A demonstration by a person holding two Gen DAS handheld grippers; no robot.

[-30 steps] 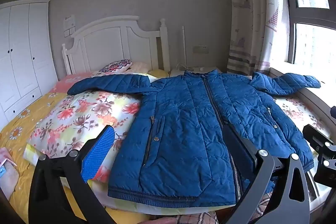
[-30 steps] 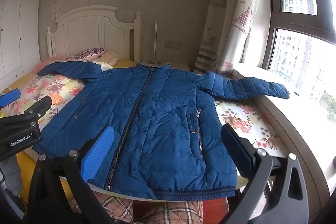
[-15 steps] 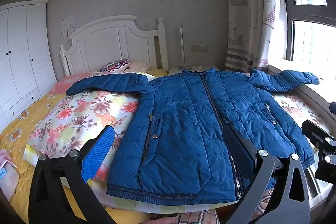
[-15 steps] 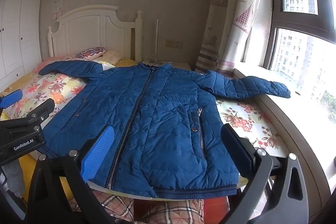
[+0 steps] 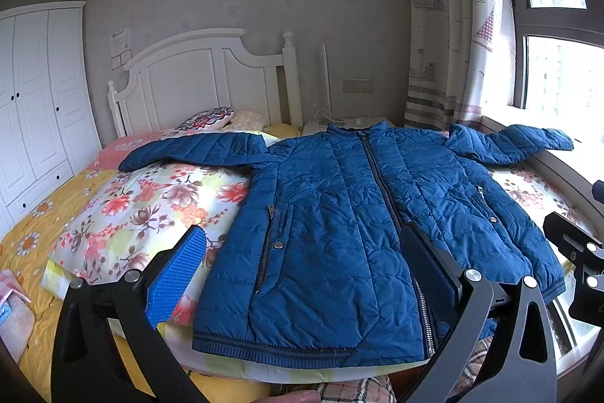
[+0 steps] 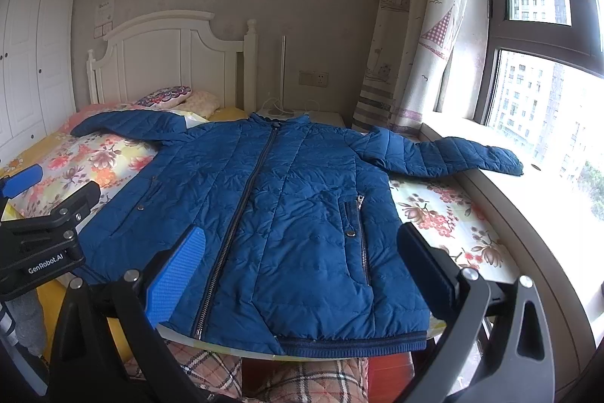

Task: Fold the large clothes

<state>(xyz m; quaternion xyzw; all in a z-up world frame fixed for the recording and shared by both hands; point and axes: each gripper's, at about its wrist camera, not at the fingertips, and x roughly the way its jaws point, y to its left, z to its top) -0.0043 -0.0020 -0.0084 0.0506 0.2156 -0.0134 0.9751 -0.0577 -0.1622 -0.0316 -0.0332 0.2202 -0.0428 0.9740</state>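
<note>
A blue quilted jacket (image 5: pixel 339 214) lies flat, zipped, front up on a floral quilt, both sleeves spread out; it also shows in the right wrist view (image 6: pixel 287 206). Its left sleeve (image 5: pixel 196 148) lies toward the pillows and its right sleeve (image 6: pixel 453 157) reaches onto the window sill. My left gripper (image 5: pixel 302 274) is open and empty, above the hem's left half. My right gripper (image 6: pixel 298 274) is open and empty, above the hem's right half. Neither touches the jacket. The left gripper's body shows at the left edge of the right wrist view (image 6: pixel 45 244).
The floral quilt (image 5: pixel 143 206) covers a bed with a white headboard (image 5: pixel 196 78). Pillows (image 5: pixel 211 118) lie at the head. A window sill (image 6: pixel 528 206) runs along the right. White wardrobes (image 5: pixel 34 101) stand at left. A curtain (image 6: pixel 415 25) hangs by the window.
Both grippers have shifted slightly, so the jacket sits a little differently in each view. The jacket has not moved. Both grippers stay open.
</note>
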